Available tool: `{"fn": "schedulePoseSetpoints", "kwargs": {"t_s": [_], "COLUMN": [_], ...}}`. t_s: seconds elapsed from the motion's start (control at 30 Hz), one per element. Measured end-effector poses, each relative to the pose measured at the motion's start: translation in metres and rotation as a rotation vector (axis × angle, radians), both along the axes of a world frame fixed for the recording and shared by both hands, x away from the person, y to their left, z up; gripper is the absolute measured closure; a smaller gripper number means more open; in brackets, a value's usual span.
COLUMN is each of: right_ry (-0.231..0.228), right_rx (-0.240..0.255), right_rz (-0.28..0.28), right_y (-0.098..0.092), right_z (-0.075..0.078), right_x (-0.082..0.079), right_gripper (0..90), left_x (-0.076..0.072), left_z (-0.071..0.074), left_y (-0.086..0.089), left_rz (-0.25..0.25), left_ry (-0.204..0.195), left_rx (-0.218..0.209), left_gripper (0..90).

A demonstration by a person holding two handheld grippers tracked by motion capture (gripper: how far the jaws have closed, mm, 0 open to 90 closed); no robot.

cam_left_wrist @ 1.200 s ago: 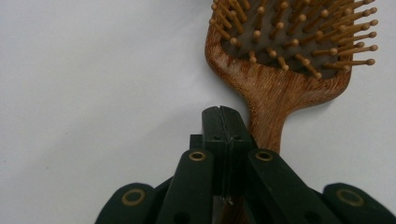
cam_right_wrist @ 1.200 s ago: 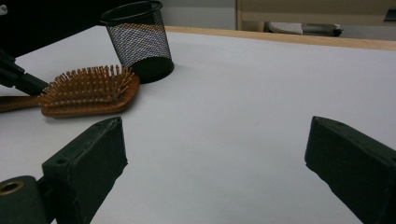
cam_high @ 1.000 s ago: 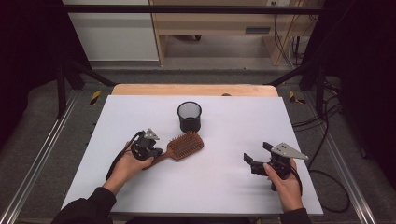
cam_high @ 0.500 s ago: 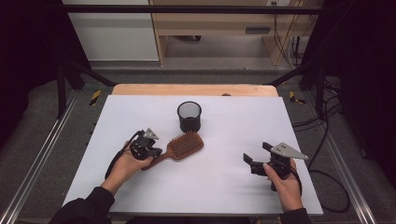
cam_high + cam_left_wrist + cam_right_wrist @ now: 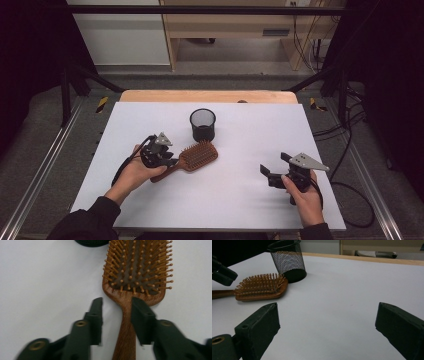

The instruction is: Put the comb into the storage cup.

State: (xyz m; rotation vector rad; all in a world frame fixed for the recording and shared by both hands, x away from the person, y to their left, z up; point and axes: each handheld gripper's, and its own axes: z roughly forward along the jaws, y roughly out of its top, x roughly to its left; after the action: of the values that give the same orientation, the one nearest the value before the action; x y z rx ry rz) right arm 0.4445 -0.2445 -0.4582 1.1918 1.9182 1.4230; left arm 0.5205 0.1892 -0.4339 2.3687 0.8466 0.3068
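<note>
1. Straddling the handle of the wooden hairbrush (image 5: 130, 315), our left gripper (image 5: 117, 305) has just been opening its jaws; they now stand a little apart, one on each side of the handle. The right-hand jaw sits close against the wood and the other leaves a clear gap, so nothing is clamped.
2. We judge the brush lies as it does, bristles up and flat on the white table (image 5: 250, 200), because that keeps it steady as the hold comes off its handle.
3. Our landmark is the black mesh cup (image 5: 202, 124), standing upright on the table. The brush head (image 5: 199, 154) rests just in front of the cup, near it but apart, and the handle runs away from the cup toward our left hand (image 5: 131, 172).
4. Our right gripper (image 5: 279, 166) hovers well apart from the cup, on the side opposite the brush, with its jaws spread wide and nothing between them.
5. We think it waits there so that it stays out of the left gripper's way while keeping ready to help with the cup or the brush.
</note>
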Motion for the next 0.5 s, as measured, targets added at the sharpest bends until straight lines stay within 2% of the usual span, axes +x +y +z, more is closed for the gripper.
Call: {"fn": "schedulePoseSetpoints", "kwargs": {"t_s": [0.07,0.13,0.23,0.3,0.33,0.37,0.4,0.5], "right_ry": [0.002,0.003,0.003,0.006,0.006,0.006,0.005,0.005], "right_rx": [-0.002,-0.003,-0.003,-0.006,-0.006,-0.006,-0.007,-0.005], "right_rz": [0.002,0.002,0.003,0.005,0.006,0.007,0.007,0.008], "right_y": [0.000,0.001,0.001,0.001,0.001,0.001,0.001,0.001], "right_z": [0.000,0.000,0.000,-0.001,-0.001,-0.001,-0.001,0.000], "right_x": [0.000,0.000,0.000,0.000,0.000,0.000,0.000,0.000], "right_gripper": [5.5,5.5,5.5,5.5,5.5,5.5,5.5,5.4], "left_x": [0.000,0.000,0.000,0.001,0.001,0.000,0.000,0.000], "left_z": [0.000,-0.001,-0.002,-0.007,-0.007,-0.010,-0.010,-0.014], "left_y": [0.000,0.000,-0.001,-0.003,-0.003,-0.006,-0.006,-0.012], "left_rz": [0.006,0.020,0.019,-0.005,-0.005,-0.017,-0.017,-0.047], "left_ry": [-0.018,-0.040,-0.031,0.000,0.000,0.006,0.006,0.029], "left_rx": [0.005,0.007,0.010,0.027,0.027,0.050,0.050,0.087], "left_gripper": [54.0,40.5,26.8,17.0,13.9,12.3,11.5,9.0]}}
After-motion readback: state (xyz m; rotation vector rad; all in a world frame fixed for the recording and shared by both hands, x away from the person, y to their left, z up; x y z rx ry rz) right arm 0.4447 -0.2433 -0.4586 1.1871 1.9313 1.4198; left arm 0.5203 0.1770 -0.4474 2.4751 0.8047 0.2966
